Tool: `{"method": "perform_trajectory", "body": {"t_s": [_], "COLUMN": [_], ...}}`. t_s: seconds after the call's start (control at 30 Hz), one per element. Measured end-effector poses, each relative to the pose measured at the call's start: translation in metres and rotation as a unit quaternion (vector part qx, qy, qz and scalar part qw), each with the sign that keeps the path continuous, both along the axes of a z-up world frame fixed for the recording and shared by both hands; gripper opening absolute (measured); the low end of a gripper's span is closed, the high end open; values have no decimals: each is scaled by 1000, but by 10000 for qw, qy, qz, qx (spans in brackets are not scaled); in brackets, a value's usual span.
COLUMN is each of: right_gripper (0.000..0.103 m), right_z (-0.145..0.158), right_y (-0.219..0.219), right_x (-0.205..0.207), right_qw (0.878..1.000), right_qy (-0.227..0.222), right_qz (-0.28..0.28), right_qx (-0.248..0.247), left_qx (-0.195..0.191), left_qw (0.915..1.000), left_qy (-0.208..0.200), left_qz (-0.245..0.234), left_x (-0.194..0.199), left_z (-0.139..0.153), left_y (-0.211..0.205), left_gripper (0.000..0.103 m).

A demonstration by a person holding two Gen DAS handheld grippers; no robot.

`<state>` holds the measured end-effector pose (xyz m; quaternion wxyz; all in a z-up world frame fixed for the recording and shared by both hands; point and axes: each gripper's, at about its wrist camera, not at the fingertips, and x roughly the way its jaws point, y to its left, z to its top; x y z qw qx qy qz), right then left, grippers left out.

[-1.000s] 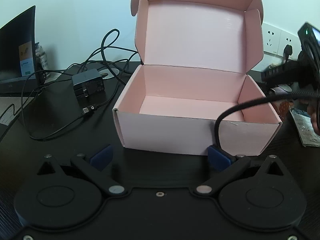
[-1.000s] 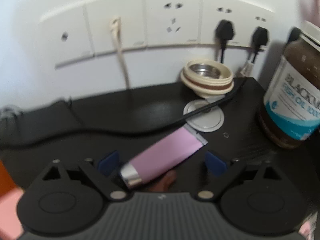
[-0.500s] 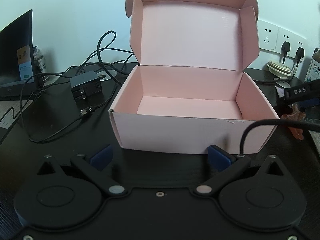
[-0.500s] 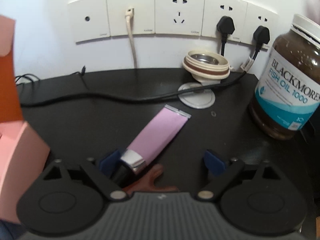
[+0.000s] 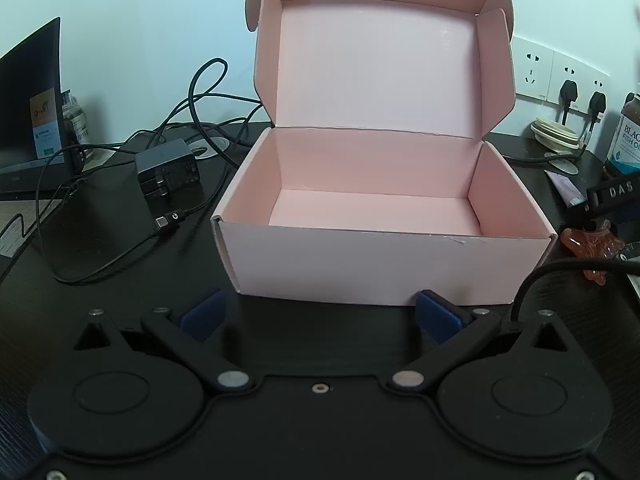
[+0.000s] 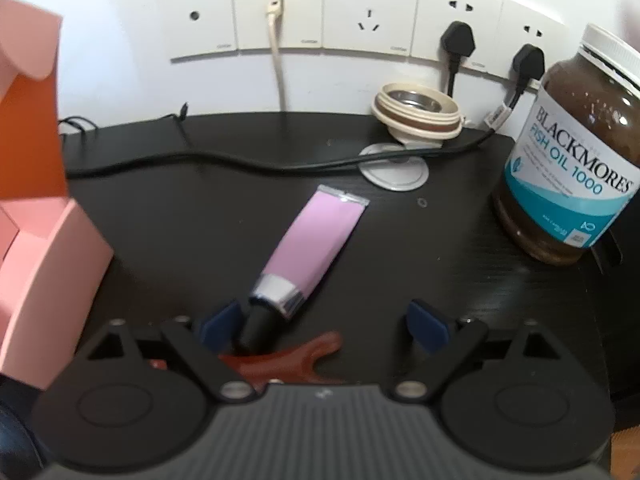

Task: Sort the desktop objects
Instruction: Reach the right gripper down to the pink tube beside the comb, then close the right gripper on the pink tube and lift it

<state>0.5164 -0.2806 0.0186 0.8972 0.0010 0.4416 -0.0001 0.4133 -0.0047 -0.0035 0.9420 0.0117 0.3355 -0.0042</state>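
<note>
Desk with one pink box (image 5: pixel 384 264), lid raised and nothing visible inside, seen from the left gripper (image 5: pixel 320 314), whose two blue pads stand wide apart in front of the box's near wall with nothing between them. To the left of the box lie one dark charger block (image 5: pixel 166 170), several tangled black cables (image 5: pixel 120 248) and one laptop (image 5: pixel 30 116) at the frame's edge.

From the right gripper (image 6: pixel 324 326), two pads also stand wide apart, gripping nothing. One pink tube (image 6: pixel 316 240) lies flat on the black desk (image 6: pixel 180 232), its crimped end pointing toward the wall and its black cap (image 6: pixel 256 326) just beside the left pad; whether cap and pad touch cannot be told. One reddish-brown hair claw (image 6: pixel 288 362) lies partly under the gripper body. Beyond the tube sit one round silver disc (image 6: pixel 394 168), one cream-rimmed lid (image 6: pixel 416 114) and one brown fish-oil bottle (image 6: pixel 572 160) at the right. A row of five white wall plates (image 6: pixel 360 16) carries two black plugs (image 6: pixel 458 40) and one cream cable (image 6: pixel 276 40). The box's corner shows at the left edge.
</note>
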Motion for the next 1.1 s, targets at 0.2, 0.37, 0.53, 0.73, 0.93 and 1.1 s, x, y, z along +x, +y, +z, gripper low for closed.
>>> {"method": "perform_trajectory", "body": {"t_s": [0.2,0.37,0.53,0.73,0.93,1.1], "right_gripper": [87,69,55,35,32,32], "right_z": [-1,2,4,5,6,17], "right_y": [0,9,13,17,25,28], "right_x": [12,22,29,23,11,1], "right_qw": [9999,10000,10000,9999,9989,9979], "right_qy": [10,-6,-32,-132,-329,-614], "right_qz": [-129,89,89,9,23,0], "right_qx": [46,8,-2,-55,-323,-184], "left_qx": [-17,-31,-17,-38,-53,-128], "left_qw": [10000,10000,10000,10000,10000,9999], "left_qy": [9,30,-6,27,22,55], "left_qz": [8,5,-18,1,6,66], "left_x": [-1,0,-1,0,1,2], "left_z": [-1,-1,0,-1,-1,-1], "left_y": [-2,-1,-1,0,1,5], "left_gripper": [103,103,103,103,103,103]}}
